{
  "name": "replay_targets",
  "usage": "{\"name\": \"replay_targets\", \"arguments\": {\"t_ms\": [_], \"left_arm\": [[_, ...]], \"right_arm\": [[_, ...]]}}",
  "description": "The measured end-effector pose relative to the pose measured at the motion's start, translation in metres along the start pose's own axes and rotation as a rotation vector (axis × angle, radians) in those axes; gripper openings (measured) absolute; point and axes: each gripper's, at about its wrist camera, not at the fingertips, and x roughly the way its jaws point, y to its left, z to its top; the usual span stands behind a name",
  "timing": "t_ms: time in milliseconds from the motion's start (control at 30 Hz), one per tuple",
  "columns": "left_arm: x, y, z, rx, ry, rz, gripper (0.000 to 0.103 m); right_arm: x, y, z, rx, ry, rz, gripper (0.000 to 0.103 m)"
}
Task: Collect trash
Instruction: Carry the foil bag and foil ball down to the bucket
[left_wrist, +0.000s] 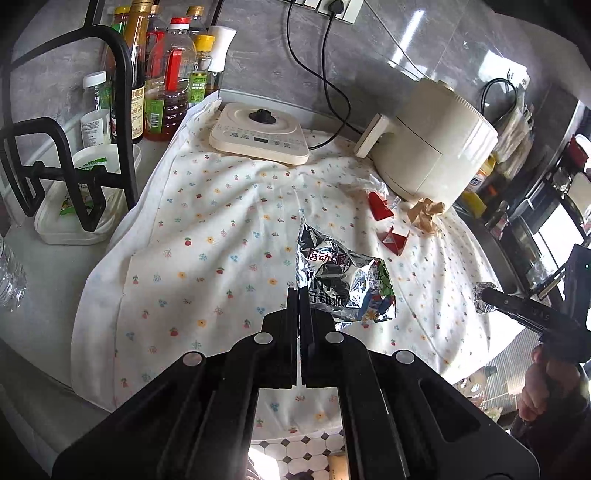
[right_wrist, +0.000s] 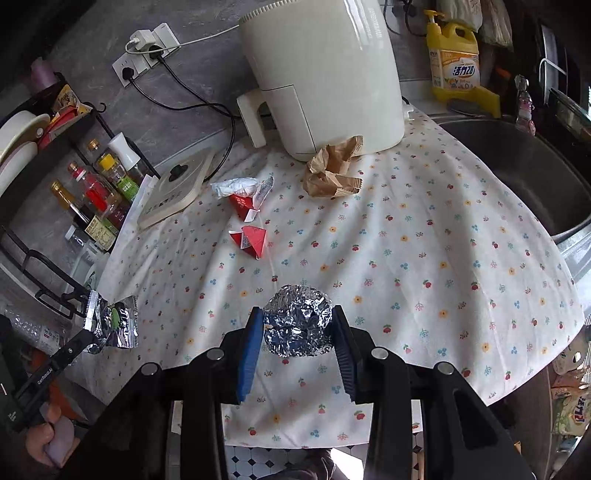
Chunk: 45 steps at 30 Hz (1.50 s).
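The foil ball (right_wrist: 297, 323) hides its underside, and the sink (right_wrist: 524, 173) runs off the right edge.

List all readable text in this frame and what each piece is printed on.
"行动派": silver snack wrapper, clamped in the left gripper.
"活力28": yellow detergent bottle.
"GenRobot.AI": left gripper's finger.
Sauce bottle labels, red cartons: too small to read.

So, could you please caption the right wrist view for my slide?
Right hand-held gripper clamps a crumpled foil ball above the floral tablecloth.
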Motion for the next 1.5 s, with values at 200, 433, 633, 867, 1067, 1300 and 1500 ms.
{"name": "replay_targets", "arguments": {"t_ms": [200,433,633,867,1067,1300,1500], "left_arm": [[-0.017,-0.027,-0.034,0.02,0.018,-0.007,0.002],[-0.033,-0.06,-0.073,0.052,0.043,-0.02,0.002],[-0.041,-0.089,-0.105,0.095,0.071,-0.043,0.002],[-0.037,-0.135,-0.141,0.174,0.119,-0.106,0.002],[-0.024,-0.19,-0.165,0.282,0.175,-0.199,0.002],[-0.003,-0.263,-0.194,0.427,0.261,-0.318,0.002],[0.011,-0.321,-0.227,0.55,0.344,-0.418,0.002]], "right_arm": [[-0.036,-0.029,-0.032,0.026,0.009,-0.001,0.037],[-0.077,-0.067,-0.071,0.059,0.006,-0.006,0.037],[-0.105,-0.097,-0.108,0.09,0.009,-0.026,0.037],[-0.139,-0.14,-0.156,0.141,0.015,-0.074,0.037],[-0.169,-0.183,-0.199,0.239,0.005,-0.13,0.038],[-0.205,-0.234,-0.249,0.386,-0.02,-0.215,0.038],[-0.229,-0.27,-0.29,0.503,-0.029,-0.286,0.038]]}}
